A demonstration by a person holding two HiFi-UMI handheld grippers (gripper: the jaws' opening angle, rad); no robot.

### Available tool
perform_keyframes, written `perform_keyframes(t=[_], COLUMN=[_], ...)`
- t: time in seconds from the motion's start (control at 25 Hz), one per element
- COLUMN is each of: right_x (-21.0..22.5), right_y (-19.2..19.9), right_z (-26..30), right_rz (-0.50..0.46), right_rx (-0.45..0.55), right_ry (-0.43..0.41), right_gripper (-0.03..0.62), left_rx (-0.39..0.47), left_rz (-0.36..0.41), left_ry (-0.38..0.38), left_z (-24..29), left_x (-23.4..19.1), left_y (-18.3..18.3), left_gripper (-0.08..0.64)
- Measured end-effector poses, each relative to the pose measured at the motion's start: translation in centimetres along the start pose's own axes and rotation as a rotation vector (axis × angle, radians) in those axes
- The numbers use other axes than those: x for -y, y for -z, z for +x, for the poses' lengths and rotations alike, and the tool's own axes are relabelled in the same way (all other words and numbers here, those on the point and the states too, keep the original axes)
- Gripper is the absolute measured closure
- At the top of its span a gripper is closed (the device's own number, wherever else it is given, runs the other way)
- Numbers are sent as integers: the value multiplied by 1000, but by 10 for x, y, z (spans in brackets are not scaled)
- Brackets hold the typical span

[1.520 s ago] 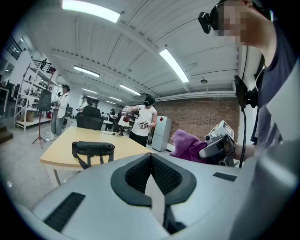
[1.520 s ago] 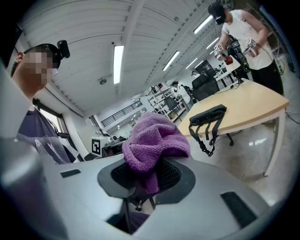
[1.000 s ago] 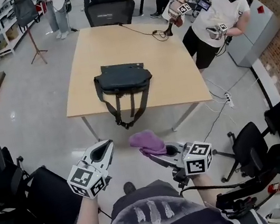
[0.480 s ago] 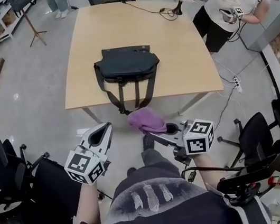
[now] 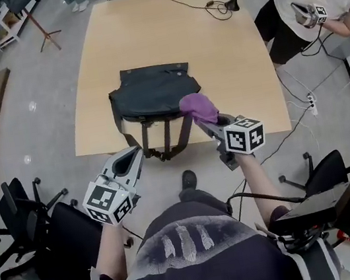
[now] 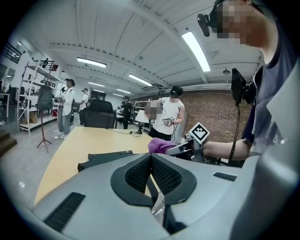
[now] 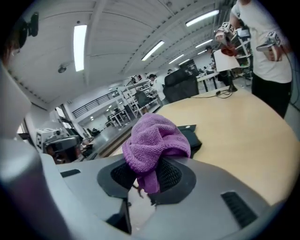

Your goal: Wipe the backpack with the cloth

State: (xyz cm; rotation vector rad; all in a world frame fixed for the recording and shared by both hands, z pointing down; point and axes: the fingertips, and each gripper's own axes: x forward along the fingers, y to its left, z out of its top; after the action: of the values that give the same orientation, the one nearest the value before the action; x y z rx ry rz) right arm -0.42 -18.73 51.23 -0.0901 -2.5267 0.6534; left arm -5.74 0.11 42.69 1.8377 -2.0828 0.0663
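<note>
A dark backpack lies flat near the front edge of the wooden table, its straps hanging over that edge. My right gripper is shut on a bunched purple cloth, which hovers at the backpack's front right corner. In the right gripper view the cloth bulges over the jaws, with the backpack just beyond. My left gripper is shut on nothing, below the table's front edge, left of the straps. The left gripper view shows its pads pressed together, the backpack ahead.
Black office chairs stand at my left and right. A person with grippers stands at the table's far right corner. A black cable lies on the far part of the table.
I have come up to the table. My right gripper has carried the cloth forward and up to the backpack's front right corner. The left gripper stays shut at the same height.
</note>
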Motion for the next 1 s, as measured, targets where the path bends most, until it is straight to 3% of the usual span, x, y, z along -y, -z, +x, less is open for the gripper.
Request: perform_keyframes(t=[0.2, 0.4, 0.52, 0.64, 0.84, 1.0], right_x=[127, 193, 192, 176, 138, 114], right_y=[-33, -35, -21, -14, -5, 0], right_z=[50, 91, 113, 123, 136, 143], right_rz=[84, -59, -125, -160, -160, -152], right_rx=[-43, -227, -313, -333, -387, -427], right_ry=[166, 347, 363, 365, 318, 327], right_gripper=[500, 500, 500, 500, 500, 500], left_rx=[-71, -87, -93, -85, -97, -87], left_rz=[9, -20, -38, -50, -52, -25], left_ry=[-34, -101, -114, -96, -12, 54], left_z=[36, 43, 45, 50, 66, 78], left_x=[-15, -41, -57, -74, -108, -137], left_y=[1, -1, 1, 1, 4, -10], left_gripper=[554, 554, 554, 554, 554, 554])
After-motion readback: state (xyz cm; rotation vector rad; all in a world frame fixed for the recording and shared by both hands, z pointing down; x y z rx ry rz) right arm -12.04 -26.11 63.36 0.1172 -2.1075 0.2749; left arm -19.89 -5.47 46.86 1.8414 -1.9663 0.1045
